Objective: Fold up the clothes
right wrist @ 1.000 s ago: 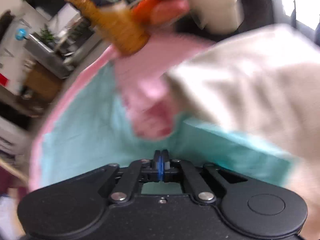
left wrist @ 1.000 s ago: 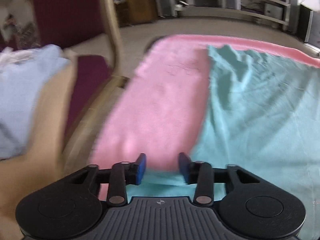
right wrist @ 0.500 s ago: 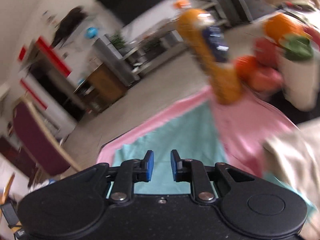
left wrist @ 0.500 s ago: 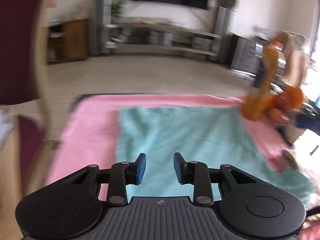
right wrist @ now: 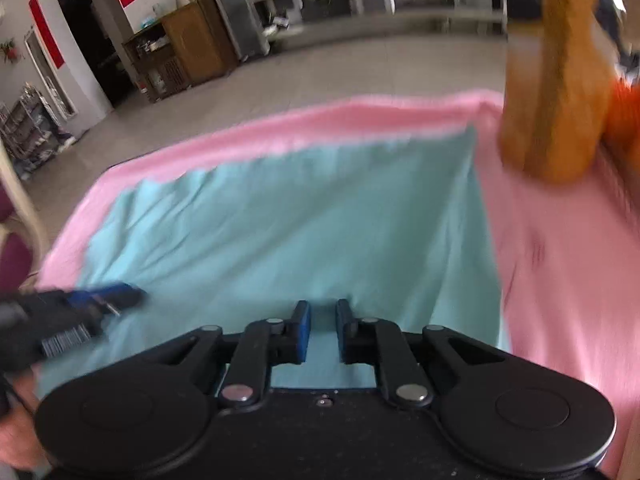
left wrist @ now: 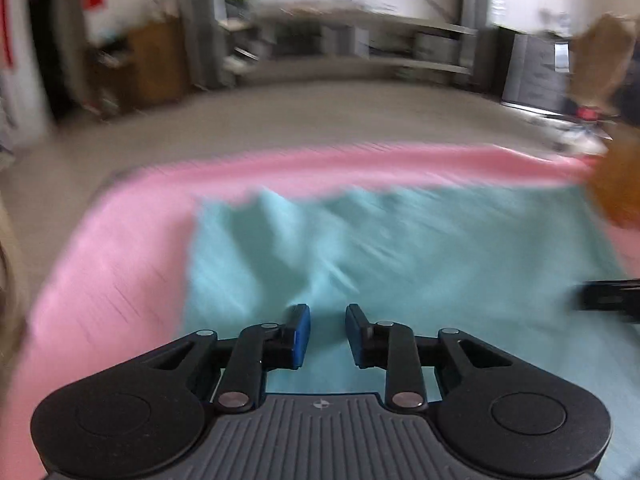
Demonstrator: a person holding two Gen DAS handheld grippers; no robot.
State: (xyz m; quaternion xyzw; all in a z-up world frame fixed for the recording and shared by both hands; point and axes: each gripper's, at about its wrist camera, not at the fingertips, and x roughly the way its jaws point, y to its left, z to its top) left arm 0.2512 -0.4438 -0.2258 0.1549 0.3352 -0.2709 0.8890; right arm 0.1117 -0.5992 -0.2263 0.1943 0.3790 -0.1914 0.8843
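Observation:
A teal garment [left wrist: 400,264] lies spread flat on a pink cloth-covered table [left wrist: 120,248]; it also shows in the right wrist view [right wrist: 300,232], with the pink cloth [right wrist: 560,280] around it. My left gripper [left wrist: 327,332] is open and empty over the garment's near edge, left of the middle. My right gripper [right wrist: 322,330] is open and empty over the near edge further right. The left gripper shows at the left of the right wrist view [right wrist: 80,308]. The right gripper shows blurred at the right edge of the left wrist view [left wrist: 608,300].
A brown plush toy [right wrist: 556,80] stands on the table's far right corner, with orange objects [right wrist: 628,120] beside it. A maroon chair [right wrist: 16,256] is at the left. Beyond the table are bare floor, a wooden cabinet [right wrist: 188,52] and shelves.
The right gripper has opened and let go of the garment. Both grippers have swung to face across the table, low over the garment's near edge, which now lies flat.

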